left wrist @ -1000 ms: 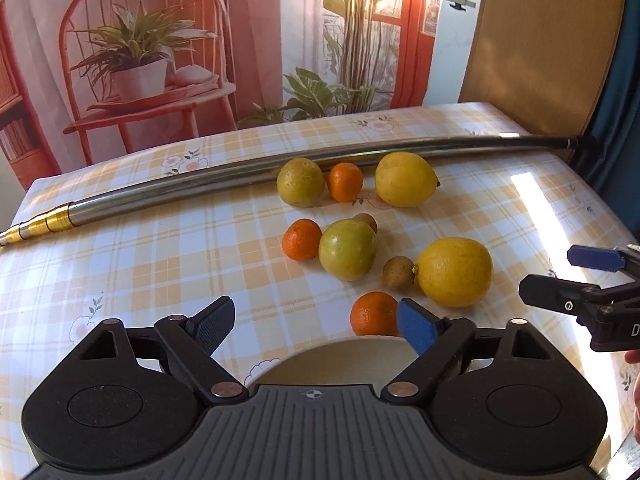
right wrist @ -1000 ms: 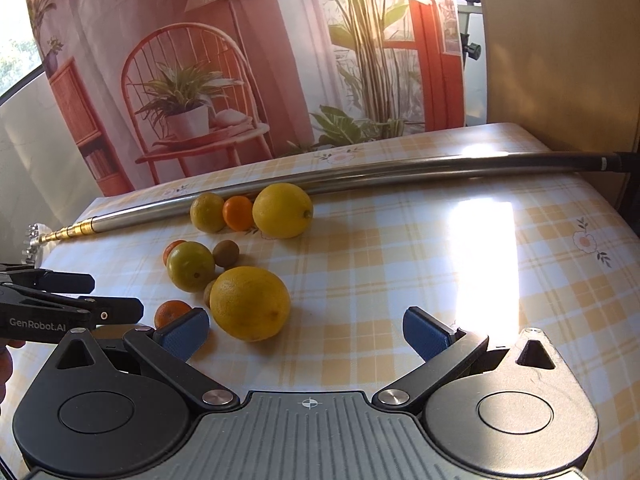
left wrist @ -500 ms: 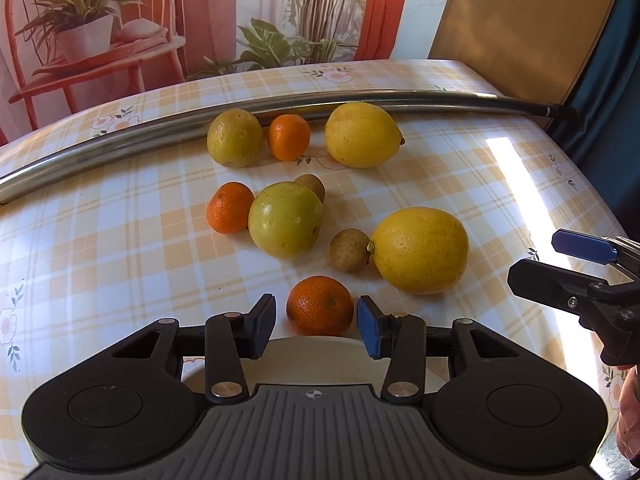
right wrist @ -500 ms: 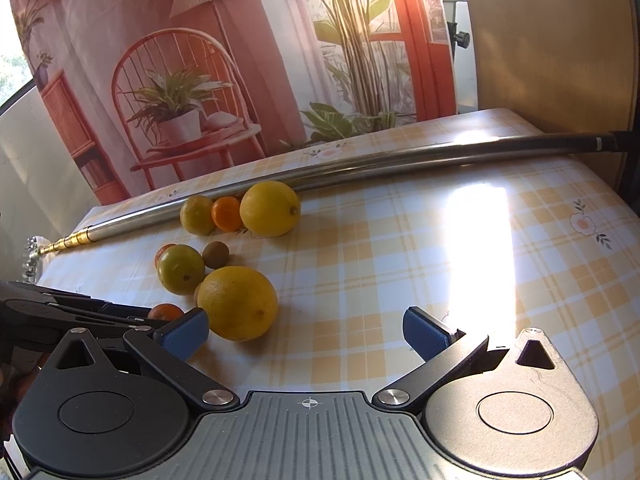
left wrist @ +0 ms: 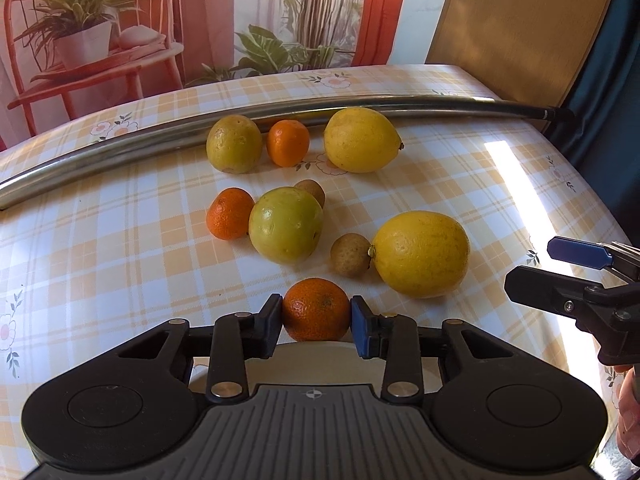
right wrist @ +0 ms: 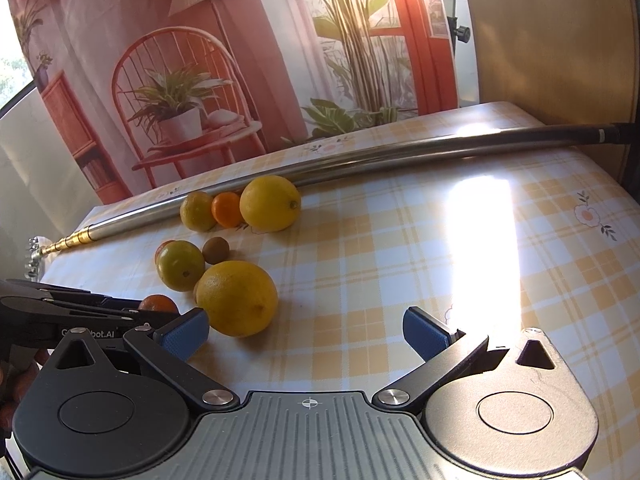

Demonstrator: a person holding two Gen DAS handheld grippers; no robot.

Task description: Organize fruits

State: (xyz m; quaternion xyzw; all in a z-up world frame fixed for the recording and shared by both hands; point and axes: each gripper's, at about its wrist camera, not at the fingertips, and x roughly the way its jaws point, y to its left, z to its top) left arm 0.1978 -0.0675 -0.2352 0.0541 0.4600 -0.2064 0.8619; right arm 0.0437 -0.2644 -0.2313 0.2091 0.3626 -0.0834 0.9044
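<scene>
My left gripper (left wrist: pixel 317 314) is shut on a small mandarin (left wrist: pixel 316 304), one pad on each side, at the near edge of the fruit cluster. Beyond it lie a large lemon (left wrist: pixel 422 254), a small brown fruit (left wrist: pixel 350 255), a green-yellow round fruit (left wrist: pixel 285 225) and another mandarin (left wrist: pixel 229 219). A back row holds a yellowish fruit (left wrist: pixel 234 144), a mandarin (left wrist: pixel 288 143) and a lemon (left wrist: pixel 360 139). My right gripper (right wrist: pixel 306 332) is open and empty, to the right of the large lemon (right wrist: pixel 237 298).
A long metal pole (left wrist: pixel 120 152) lies across the checked tablecloth (left wrist: pixel 100 260) behind the fruit. A pale round plate (left wrist: pixel 312 356) sits under my left gripper. A printed backdrop hangs behind the table. A sunlit patch (right wrist: pixel 476 240) covers the cloth on the right.
My left gripper moved forward to the nearest mandarin and its fingers shut on it. The right gripper stayed open and hardly shifted.
</scene>
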